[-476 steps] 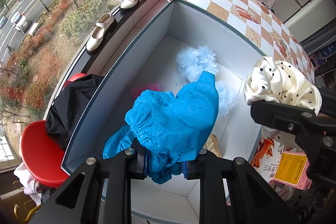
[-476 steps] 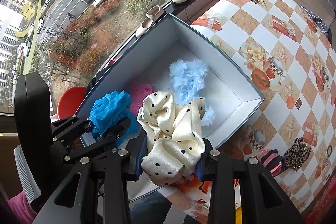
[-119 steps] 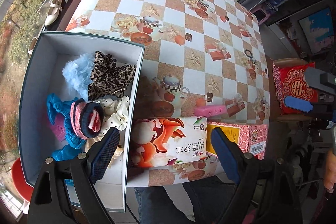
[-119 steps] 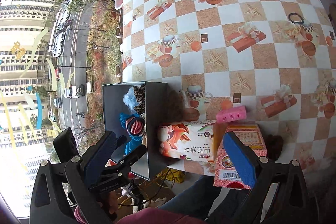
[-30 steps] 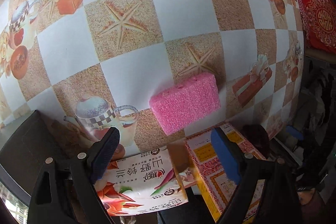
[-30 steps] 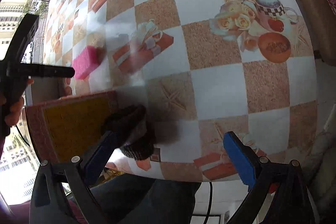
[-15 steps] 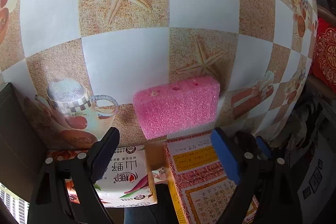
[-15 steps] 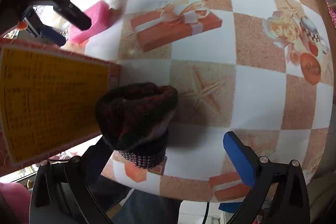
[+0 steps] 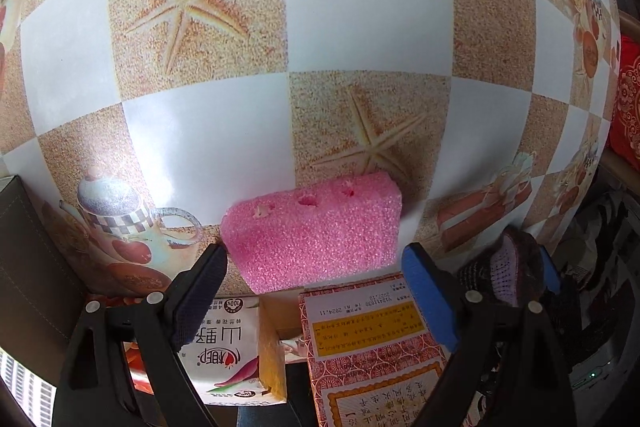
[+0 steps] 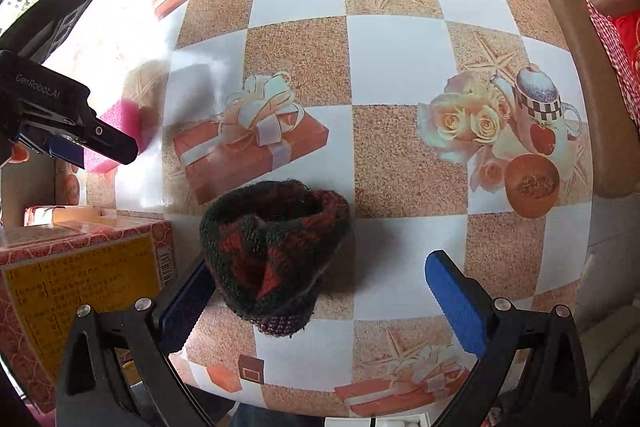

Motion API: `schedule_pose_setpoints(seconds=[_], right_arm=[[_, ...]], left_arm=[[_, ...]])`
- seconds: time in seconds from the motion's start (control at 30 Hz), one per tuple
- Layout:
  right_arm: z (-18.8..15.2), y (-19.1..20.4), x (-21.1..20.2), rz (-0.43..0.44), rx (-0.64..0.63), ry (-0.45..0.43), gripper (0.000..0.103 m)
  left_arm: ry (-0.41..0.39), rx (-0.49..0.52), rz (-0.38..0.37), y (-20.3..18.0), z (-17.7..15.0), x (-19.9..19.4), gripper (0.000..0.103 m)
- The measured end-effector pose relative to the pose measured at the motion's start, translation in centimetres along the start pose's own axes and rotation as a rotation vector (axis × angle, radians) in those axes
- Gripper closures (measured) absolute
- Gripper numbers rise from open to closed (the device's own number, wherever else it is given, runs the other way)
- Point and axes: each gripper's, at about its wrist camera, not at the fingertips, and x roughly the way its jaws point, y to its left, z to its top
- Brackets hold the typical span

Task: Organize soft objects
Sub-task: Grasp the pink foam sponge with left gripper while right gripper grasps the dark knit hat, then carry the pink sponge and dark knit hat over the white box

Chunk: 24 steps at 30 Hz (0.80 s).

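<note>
Pink sponge (image 9: 316, 235), knitted scrunchie (image 10: 276, 247), tabletop

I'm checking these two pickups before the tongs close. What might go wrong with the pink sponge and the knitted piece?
The pink sponge sits against the red carton, so the open left tongs may snag the carton. The knitted piece lies off-centre, beside the left pad of the open right tongs, risking an edge-only pinch.

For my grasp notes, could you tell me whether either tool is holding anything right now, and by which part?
Nothing is held. The left tool stands open around the pink sponge; the right tool is open over the knitted scrunchie.
</note>
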Motion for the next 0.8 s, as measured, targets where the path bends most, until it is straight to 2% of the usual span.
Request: schedule_pose_setpoints(seconds=[0.17, 0.27, 0.33, 0.37, 0.4, 0.47, 0.5, 0.53, 0.57, 0.67, 0.8], right_arm=[[0.5, 0.8, 2.0, -0.019, 0.023, 0.036, 0.0], [1.0, 1.7, 2.4, -0.044, 0.014, 0.069, 0.0], [1.2, 1.6, 2.3, -0.042, 0.026, 0.072, 0.0], [1.2, 3.4, 2.0, -0.046, 0.044, 0.068, 0.001], [1.7, 3.3, 1.3, -0.043, 0.056, 0.059, 0.005], [1.9, 2.4, 0.4, -0.041, 0.05, 0.034, 0.026], [2.0, 2.6, 0.0, -0.04, 0.034, 0.024, 0.032], [2.2, 2.8, -0.3, -0.032, 0.02, 0.016, 0.047], [2.5, 2.9, -0.6, -0.016, 0.015, 0.018, 0.052], [2.7, 2.3, -1.4, 0.01, 0.036, 0.019, 0.055], [2.6, 1.1, -2.9, 0.034, 0.06, 0.003, 0.055]], left_arm=[[-0.014, 0.042, 0.092, -2.2, 0.1, 0.3, 0.016], [-0.023, 0.064, 0.12, -3.2, 0.5, 0.4, 0.017], [-0.024, 0.087, 0.151, -3.7, 0.6, 0.4, 0.021], [-0.028, 0.097, 0.171, -4.3, 0.5, 0.4, 0.025], [-0.034, 0.106, 0.187, -5.0, 0.4, 0.6, 0.029], [-0.053, 0.135, 0.177, -5.4, 0.2, 0.2, 0.03], [-0.066, 0.148, 0.168, -5.7, 0.1, 0.0, 0.03], [-0.08, 0.158, 0.167, -6.1, -0.2, -0.1, 0.03], [-0.098, 0.166, 0.177, -6.4, -0.3, -0.3, 0.031], [-0.178, 0.21, 0.209, -7.4, -1.3, -1.4, 0.031], [-0.303, 0.302, 0.3, -8.7, -3.4, -3.2, 0.031]])
